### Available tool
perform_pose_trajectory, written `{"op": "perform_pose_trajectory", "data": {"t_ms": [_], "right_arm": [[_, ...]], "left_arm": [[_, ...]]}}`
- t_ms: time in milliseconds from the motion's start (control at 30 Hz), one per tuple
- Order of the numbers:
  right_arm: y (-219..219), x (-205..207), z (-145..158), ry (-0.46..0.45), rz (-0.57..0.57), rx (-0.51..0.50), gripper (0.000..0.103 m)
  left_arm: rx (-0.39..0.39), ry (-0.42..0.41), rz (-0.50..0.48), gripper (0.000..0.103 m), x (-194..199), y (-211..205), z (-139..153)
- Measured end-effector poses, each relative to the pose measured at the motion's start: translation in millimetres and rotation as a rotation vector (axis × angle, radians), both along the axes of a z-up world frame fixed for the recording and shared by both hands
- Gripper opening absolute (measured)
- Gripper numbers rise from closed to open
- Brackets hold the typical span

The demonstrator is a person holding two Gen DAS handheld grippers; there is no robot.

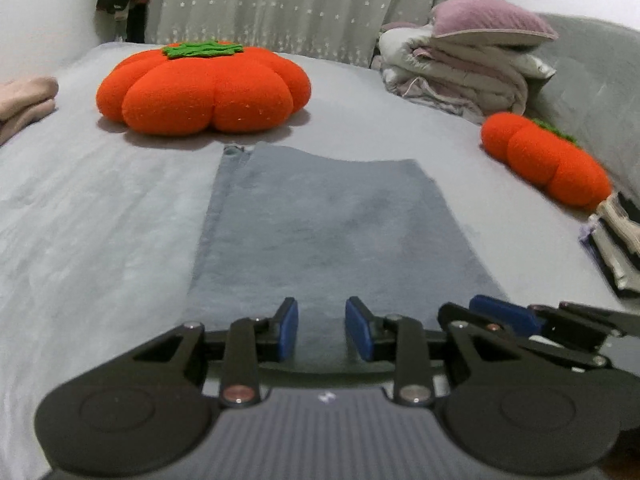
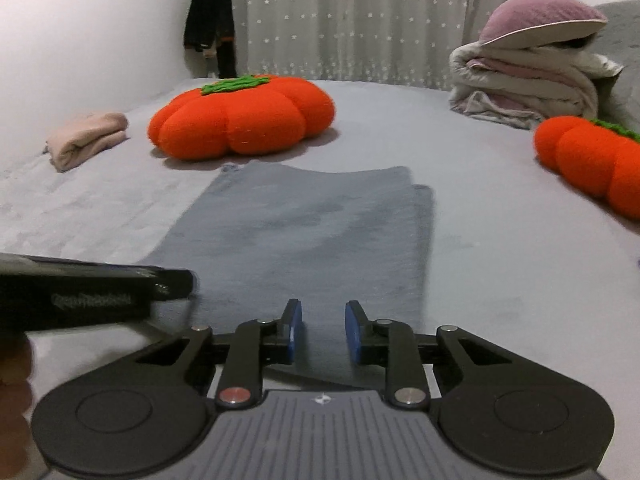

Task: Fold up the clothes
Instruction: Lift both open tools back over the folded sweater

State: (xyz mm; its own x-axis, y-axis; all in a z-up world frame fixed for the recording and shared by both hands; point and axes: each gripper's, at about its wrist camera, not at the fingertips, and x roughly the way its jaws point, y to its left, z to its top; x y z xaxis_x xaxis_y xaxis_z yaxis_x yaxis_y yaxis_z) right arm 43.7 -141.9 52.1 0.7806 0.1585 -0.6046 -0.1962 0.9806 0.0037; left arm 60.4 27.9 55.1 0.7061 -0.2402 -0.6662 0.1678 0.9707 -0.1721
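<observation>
**Grey cloth lies flat on the bed, both grippers open above its near end**

One big bed (image 2: pixel 500 208) with a pale grey cover fills the room. Behind its far edge hangs one curtain (image 2: pixel 360 20) with little white stars. One dark piece of clothing (image 2: pixel 210 16) hangs in the far left corner.

At the far right corner of the bed sits one pile of folded blankets (image 2: pixel 524 80). One purple pillow (image 2: pixel 540 16) rests on top of the pile.

There are two orange pumpkin cushions. The big cushion (image 2: pixel 244 116) sits near the far edge, in the middle. The second cushion (image 2: pixel 592 156) lies by the right edge.

One grey cloth (image 2: pixel 304 232) lies flat in the middle of the bed. It is folded into a long strip. Its far end is just in front of the big cushion, not touching it. Its near end reaches under the grippers.

One small pink folded cloth (image 2: pixel 86 138) sits near the left edge of the bed.

There are two grippers, side by side at the near edge. The left gripper (image 1: pixel 322 330) has its blue pads apart with a gap between them. It holds nothing. The grey cloth shows through the gap. The right gripper (image 2: pixel 324 330) is also spread open and holds nothing. It sits over the right part of the cloth's near end. I cannot tell if the pads touch the cloth.
</observation>
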Motion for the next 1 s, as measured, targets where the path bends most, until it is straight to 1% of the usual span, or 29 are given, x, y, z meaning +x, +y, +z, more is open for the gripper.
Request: {"op": "perform_pose_trajectory", "data": {"t_ms": [133,167,200,233,267,333,467,567,667,800,900,1000], "right_arm": [[15.5,5.8,-3.1,0.003,0.03,0.016,0.024],[19.4,8.3,-3.4,0.003,0.04,0.022,0.024],[24.9,10.8,-4.5,0.002,0.048,0.019,0.024],[30.5,13.2,-5.7,0.0,0.055,0.015,0.021],[36.0,15.7,-6.8,-0.001,0.062,0.011,0.021],[38.7,21.0,-12.0,0.017,0.072,0.033,0.021],[35.1,16.0,-21.5,0.007,0.099,0.001,0.021],[32.2,11.9,-28.6,-0.001,0.119,-0.024,0.018],[22.1,12.8,-25.4,-0.002,0.12,-0.039,0.018],[-2.9,13.4,-24.5,-0.005,0.055,-0.113,0.018],[-32.8,16.1,-25.7,0.023,0.001,-0.102,0.018],[-41.9,14.4,-27.7,0.031,-0.001,-0.117,0.018]], "left_arm": [[0.04,0.01,0.03,0.028,5.8,8.1,-8.2],[0.053,0.006,0.032,0.026,6.6,8.5,-9.1],[0.07,0.002,0.038,0.027,7.6,8.7,-9.5],[0.069,0.011,0.044,0.027,10.2,11.0,-11.2],[0.069,0.02,0.05,0.027,12.7,13.4,-12.8],[0.077,0.031,0.053,0.027,17.1,16.0,-15.9],[0.129,0.023,0.041,0.027,15.5,8.6,-19.6],[0.144,0.016,0.036,0.027,12.9,7.9,-21.0],[0.155,0.009,0.03,0.027,9.6,9.0,-21.4],[0.153,0.01,0.025,0.028,9.7,12.7,-20.9],[0.149,0.013,0.025,0.028,10.8,13.6,-20.7],[0.151,0.014,0.021,0.028,10.9,13.6,-20.5]]}}
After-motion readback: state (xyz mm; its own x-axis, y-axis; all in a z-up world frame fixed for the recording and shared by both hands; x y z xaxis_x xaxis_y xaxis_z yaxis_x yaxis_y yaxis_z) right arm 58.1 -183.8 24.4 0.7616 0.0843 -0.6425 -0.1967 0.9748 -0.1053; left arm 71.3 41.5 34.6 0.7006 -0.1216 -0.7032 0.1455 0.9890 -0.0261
